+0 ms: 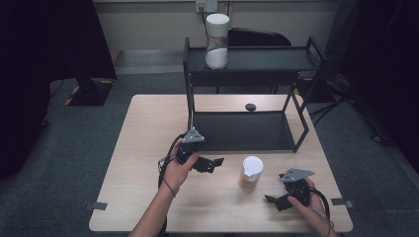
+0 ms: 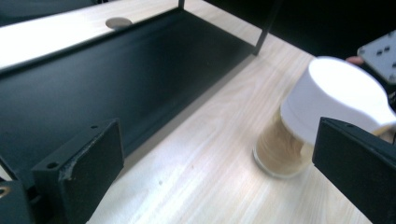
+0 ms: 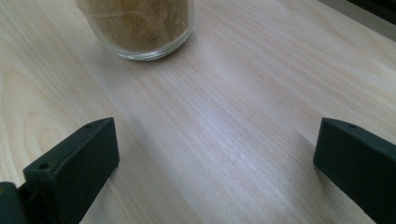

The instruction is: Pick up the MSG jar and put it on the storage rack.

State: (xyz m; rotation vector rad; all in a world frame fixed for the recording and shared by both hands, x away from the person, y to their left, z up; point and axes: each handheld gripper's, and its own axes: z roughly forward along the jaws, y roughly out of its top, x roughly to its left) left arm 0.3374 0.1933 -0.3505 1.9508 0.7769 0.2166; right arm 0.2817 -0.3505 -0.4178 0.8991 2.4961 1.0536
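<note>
My claws, left (image 1: 213,163) and right (image 1: 273,199), gape by the jar (image 1: 250,173) near the desk's (image 1: 148,163) front edge; next, closing on it.

A jar (image 1: 251,173) stands on the table (image 1: 138,148) before the shelf rack (image 1: 247,131), between both tools.

The left gripper (image 1: 216,163) is held in the person's left hand (image 1: 176,170), the forearm rising from the lower edge and angling up and to the right. Its jaws stand wide apart, pointing toward the other gripper, with nothing between them. The right gripper (image 1: 269,199) sits in the right hand (image 1: 307,200), low and nearer the person, its forearm slanting in from the bottom right. Its jaws are likewise spread wide and bare, aimed leftward, back toward the left gripper. The two grippers are well apart.
</note>
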